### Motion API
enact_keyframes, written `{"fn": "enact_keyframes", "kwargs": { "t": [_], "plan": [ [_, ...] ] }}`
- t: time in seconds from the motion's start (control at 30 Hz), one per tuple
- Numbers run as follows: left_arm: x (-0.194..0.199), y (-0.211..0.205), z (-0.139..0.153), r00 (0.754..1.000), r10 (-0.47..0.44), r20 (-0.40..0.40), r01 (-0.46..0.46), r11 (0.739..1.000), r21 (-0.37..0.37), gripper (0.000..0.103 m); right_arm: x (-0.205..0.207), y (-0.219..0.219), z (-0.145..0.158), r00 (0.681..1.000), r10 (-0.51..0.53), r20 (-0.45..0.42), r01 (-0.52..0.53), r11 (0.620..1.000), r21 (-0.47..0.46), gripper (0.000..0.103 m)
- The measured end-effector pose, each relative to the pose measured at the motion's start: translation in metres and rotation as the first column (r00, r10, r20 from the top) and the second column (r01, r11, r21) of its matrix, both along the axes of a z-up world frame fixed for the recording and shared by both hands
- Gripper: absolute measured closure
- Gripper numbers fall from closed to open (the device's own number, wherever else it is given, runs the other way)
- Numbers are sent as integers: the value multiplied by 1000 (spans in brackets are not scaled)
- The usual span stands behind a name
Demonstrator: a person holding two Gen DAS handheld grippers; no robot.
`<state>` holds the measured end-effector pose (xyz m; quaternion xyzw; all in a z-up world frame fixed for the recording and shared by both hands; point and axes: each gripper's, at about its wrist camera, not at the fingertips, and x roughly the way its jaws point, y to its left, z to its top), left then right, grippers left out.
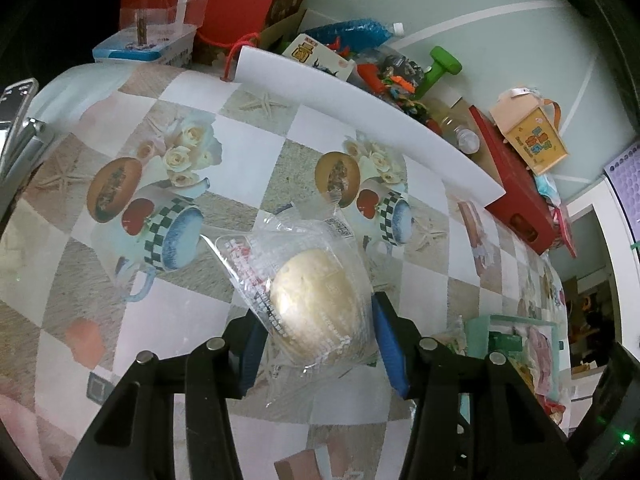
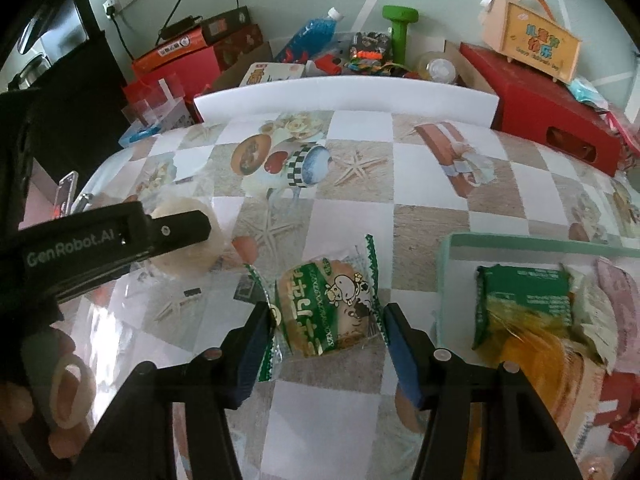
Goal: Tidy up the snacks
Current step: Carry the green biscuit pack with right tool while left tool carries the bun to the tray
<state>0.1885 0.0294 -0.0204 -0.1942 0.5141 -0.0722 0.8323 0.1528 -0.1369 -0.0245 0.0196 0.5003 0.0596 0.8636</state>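
Note:
A pale round bun in a clear wrapper (image 1: 316,300) sits between the blue pads of my left gripper (image 1: 316,340), which is shut on it just above the patterned tablecloth. In the right wrist view the left gripper (image 2: 120,236) shows at the left with the bun (image 2: 188,248) behind its finger. A round biscuit in a green and white wrapper (image 2: 328,308) lies on the table between the pads of my right gripper (image 2: 328,344). Its jaws touch the wrapper's edges on both sides. A mint green tray (image 2: 444,280) at the right holds several snack packs.
A white board (image 2: 344,96) stands along the table's far edge, with red boxes (image 2: 552,112), bottles, a green dumbbell (image 2: 400,28) and toys behind it. The mint tray also shows in the left wrist view (image 1: 480,324). A phone (image 1: 16,104) lies at the left edge.

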Motion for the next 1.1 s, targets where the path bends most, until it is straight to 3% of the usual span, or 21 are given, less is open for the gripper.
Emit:
{"fn": "enact_keyframes", "kwargs": {
  "t": [0.57, 1.1],
  "plan": [
    [-47, -14, 44, 996, -27, 85, 26, 1000, 4, 51, -48, -19, 42, 995, -60, 85, 57, 998, 33, 43],
    [-88, -46, 78, 977, -110, 182, 113, 994, -7, 51, -90, -54, 66, 978, -153, 145, 144, 987, 73, 43]
  ]
}}
